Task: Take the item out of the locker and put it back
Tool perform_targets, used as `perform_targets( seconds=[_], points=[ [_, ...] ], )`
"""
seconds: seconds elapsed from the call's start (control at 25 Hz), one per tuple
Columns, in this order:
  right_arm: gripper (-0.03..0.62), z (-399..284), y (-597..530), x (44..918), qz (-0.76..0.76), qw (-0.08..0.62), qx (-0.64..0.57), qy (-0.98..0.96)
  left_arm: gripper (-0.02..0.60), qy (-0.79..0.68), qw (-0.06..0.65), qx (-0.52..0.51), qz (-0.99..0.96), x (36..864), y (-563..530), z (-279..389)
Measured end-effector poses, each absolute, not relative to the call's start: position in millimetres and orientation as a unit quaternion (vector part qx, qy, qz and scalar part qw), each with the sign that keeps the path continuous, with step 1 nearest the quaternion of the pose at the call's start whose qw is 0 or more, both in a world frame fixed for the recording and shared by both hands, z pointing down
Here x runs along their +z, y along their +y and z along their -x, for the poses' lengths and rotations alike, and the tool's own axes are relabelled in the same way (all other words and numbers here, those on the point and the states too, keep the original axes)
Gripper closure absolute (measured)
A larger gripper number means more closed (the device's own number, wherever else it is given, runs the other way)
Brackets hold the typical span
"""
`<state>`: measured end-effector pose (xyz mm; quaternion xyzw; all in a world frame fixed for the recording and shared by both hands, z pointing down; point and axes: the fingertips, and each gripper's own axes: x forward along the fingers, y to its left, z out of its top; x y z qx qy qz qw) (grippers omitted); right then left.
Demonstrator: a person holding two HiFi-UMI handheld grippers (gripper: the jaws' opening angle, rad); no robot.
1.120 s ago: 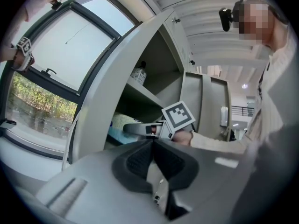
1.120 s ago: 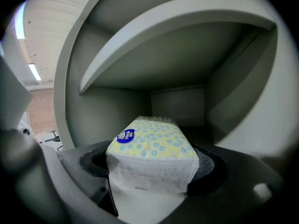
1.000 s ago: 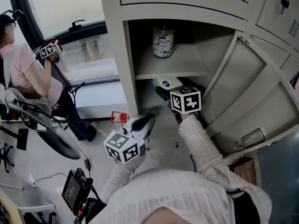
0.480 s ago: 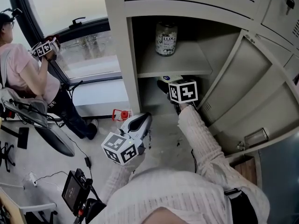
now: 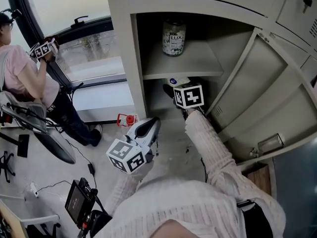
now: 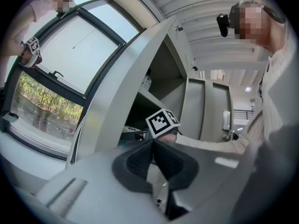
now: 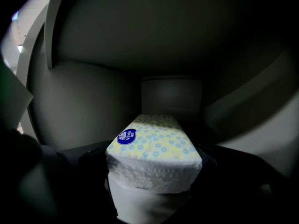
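The tissue pack [image 7: 152, 150], white with a yellow-and-blue dotted top and a blue oval label, is in the locker's [image 5: 124, 58] lower compartment, under the shelf [image 5: 183, 66]. Nothing lies between the pack and the dark back wall ahead of it. On the shelf above stands a bottle [image 5: 173, 37], upright. The locker door [image 5: 257, 93] hangs open to the right of the reaching arm.

The right gripper [image 7: 153, 161] is clamped on the pack, one dark jaw pressing each long side. The pack's near end is at the jaws' base. Its long axis runs along the jaws towards the back wall, label side up.

The left gripper [image 6: 152, 160] hangs outside the locker, low and left of the right one, jaws together on nothing. Farther left, another person [image 5: 22, 78] sits by the window.
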<state>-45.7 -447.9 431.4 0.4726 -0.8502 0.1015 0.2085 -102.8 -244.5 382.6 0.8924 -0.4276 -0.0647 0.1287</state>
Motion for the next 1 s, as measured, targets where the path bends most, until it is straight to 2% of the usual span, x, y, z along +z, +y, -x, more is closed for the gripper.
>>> perform_targets(
  seconds=[0.72,1.0],
  points=[
    [0.108,42,-409,406,-0.439,0.190,0.062,-0.876,0.574,-0.412,0.117,-0.049,-0.902,379,-240,81],
    [0.109,38,-360,368,-0.423,0.128,0.036,-0.896,0.574,-0.401,0.114,-0.040,-0.908,376,-232,69]
  ],
)
